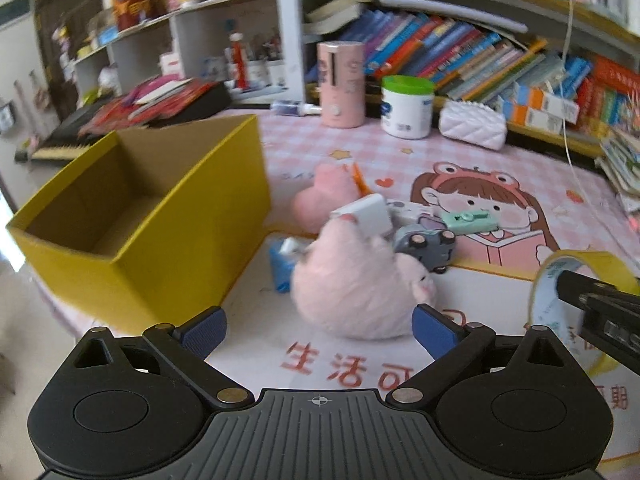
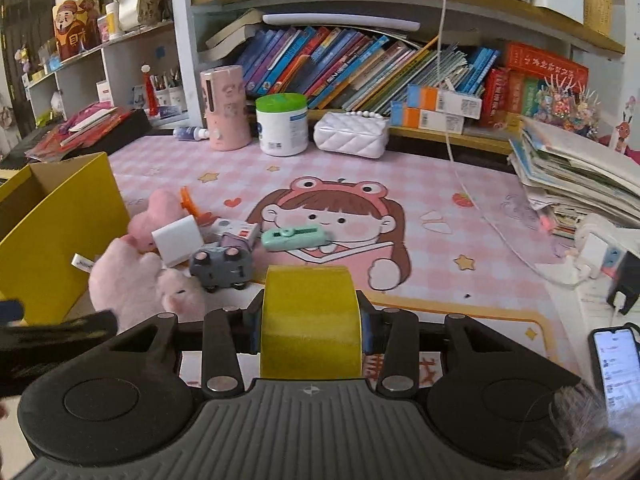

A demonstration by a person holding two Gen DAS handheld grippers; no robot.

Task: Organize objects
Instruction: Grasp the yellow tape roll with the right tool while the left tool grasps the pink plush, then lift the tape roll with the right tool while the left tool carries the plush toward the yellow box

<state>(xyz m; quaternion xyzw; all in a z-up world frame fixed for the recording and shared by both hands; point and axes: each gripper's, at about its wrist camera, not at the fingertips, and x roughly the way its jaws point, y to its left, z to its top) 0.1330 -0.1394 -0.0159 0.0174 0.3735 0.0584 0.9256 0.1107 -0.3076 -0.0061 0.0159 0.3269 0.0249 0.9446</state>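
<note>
My right gripper (image 2: 310, 326) is shut on a yellow tape roll (image 2: 311, 320), held just above the desk mat; the roll also shows at the right edge of the left wrist view (image 1: 576, 276). My left gripper (image 1: 318, 330) is open and empty, its jaws wide on either side of a pink plush toy (image 1: 352, 280) lying just ahead. An open yellow cardboard box (image 1: 132, 220) stands left of the plush and looks empty. Beside the plush lie a white charger (image 1: 370, 214), a grey toy car (image 1: 426, 246), a mint green stapler-like item (image 1: 470, 220) and a blue item (image 1: 280, 268).
A pink cylinder (image 2: 224, 108), a green-lidded white tub (image 2: 282, 124) and a white quilted purse (image 2: 352, 134) stand at the back under shelves of books. A paper stack (image 2: 576, 176), a phone (image 2: 616, 364) and a white cable (image 2: 500, 232) are on the right.
</note>
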